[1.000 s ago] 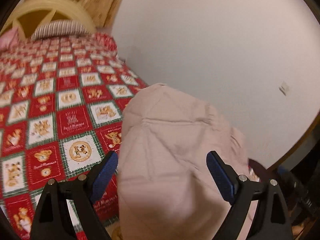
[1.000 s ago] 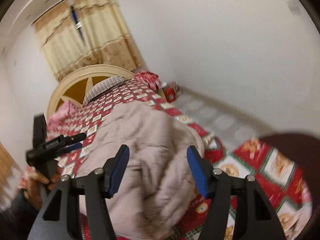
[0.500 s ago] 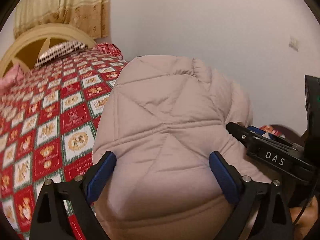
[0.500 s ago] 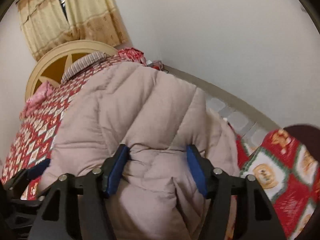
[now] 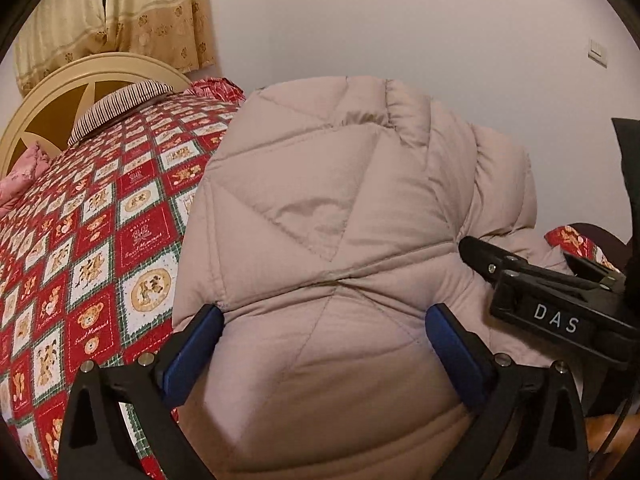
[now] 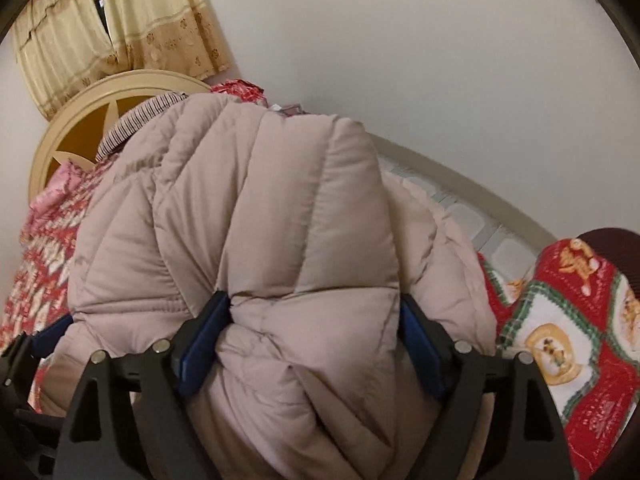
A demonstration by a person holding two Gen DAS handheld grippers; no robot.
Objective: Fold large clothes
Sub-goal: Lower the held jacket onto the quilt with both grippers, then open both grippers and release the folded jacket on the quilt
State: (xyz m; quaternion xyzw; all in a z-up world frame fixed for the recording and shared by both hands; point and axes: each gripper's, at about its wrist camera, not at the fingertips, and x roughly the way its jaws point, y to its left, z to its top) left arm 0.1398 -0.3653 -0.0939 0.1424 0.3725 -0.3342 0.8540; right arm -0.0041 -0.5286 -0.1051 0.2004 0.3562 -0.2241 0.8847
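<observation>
One padded jacket [image 5: 332,216], pale pink-beige, quilted in diamonds, heaped on the bed [image 5: 104,240] over a red teddy-bear quilt [image 6: 560,344]. Handling, judged: light for its bulk, soft and springy, smooth shell likely slippery; puffs back when released (press folds flat). Left claw [image 5: 324,344]: fingers wide, padding bulging between them and touching both blue pads; a true clamp cannot be told. Right claw [image 6: 312,344]: likewise spread, pads pressed against a thick fold. Best hold, judged: hem or stitched seams, where the filling is thin. Headboard [image 5: 52,96], striped pillow [image 5: 116,100] and curtain [image 5: 120,12] beyond.
</observation>
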